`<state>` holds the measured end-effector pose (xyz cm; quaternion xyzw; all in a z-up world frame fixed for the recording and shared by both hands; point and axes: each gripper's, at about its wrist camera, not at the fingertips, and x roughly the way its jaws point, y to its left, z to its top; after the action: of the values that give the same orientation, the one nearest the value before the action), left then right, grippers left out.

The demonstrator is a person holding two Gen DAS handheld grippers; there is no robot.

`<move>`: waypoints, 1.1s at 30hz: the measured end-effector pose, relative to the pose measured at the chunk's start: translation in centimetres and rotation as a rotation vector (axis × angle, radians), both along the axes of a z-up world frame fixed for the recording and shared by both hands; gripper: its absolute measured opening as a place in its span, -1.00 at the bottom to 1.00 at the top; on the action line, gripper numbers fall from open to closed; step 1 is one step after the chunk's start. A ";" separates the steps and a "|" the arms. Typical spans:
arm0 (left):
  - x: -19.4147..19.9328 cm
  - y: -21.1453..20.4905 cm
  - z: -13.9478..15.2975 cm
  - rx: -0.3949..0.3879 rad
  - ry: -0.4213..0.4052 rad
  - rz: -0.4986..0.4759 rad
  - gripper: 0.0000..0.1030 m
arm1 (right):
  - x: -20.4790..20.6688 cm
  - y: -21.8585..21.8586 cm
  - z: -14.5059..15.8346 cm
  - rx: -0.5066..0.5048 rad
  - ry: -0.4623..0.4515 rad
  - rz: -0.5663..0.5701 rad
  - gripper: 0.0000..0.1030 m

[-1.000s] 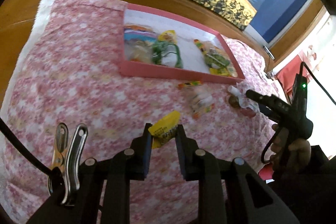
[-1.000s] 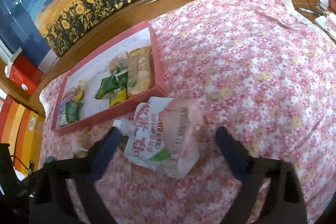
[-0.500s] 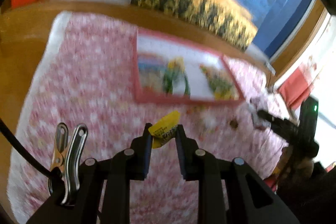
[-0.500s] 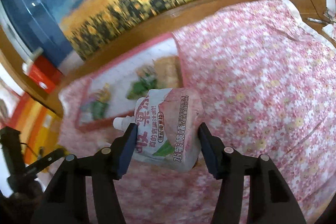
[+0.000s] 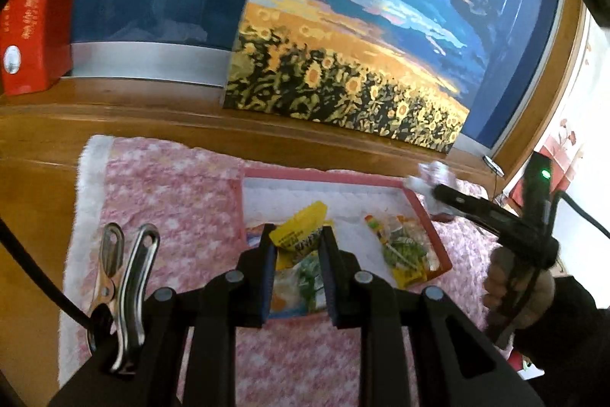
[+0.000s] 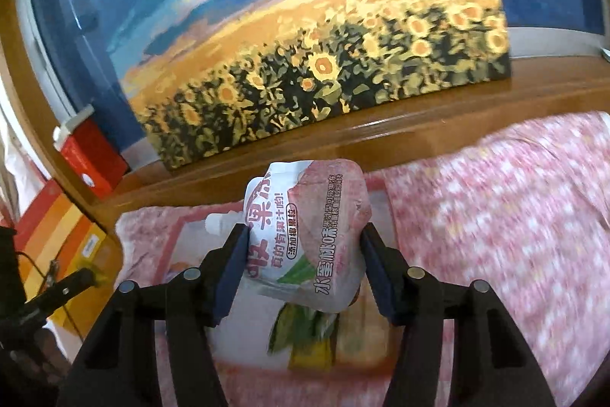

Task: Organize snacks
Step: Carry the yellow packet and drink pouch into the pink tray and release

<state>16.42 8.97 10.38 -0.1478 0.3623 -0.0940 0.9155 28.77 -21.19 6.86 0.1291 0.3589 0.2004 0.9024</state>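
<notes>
Left claw [image 5: 296, 246]: clamped on yellow snack packet [image 5: 299, 236], held above pink tray [image 5: 438, 235]. Right claw [image 6: 303, 256]: jaws just closed onto pink jelly-drink pouch [image 6: 316, 235], held above same tray, floral cloth [image 6: 495, 216] beneath.

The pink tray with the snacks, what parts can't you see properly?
- Left wrist view: the left gripper and its yellow packet hide the pink tray's front-left snacks.
- Right wrist view: the right gripper's peach jelly pouch covers the tray's middle; the green snack bag below is blurred.
</notes>
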 end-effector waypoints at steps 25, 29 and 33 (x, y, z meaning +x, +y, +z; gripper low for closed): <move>11.2 -4.3 -4.8 0.158 0.119 -0.109 -0.56 | 4.6 2.2 -1.6 -0.172 -0.024 -0.067 0.51; 11.2 -4.1 -5.0 0.157 0.129 -0.118 -0.56 | 6.1 1.0 -2.1 -0.086 0.003 -0.037 -0.42; 11.3 -4.7 -5.1 0.178 0.128 -0.137 -0.56 | 8.0 -0.2 -3.4 0.031 0.089 -0.018 -0.44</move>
<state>27.68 4.28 5.26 -0.0469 0.4358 -0.1140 0.8915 36.73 -21.37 3.44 0.1551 0.3944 0.1918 0.8852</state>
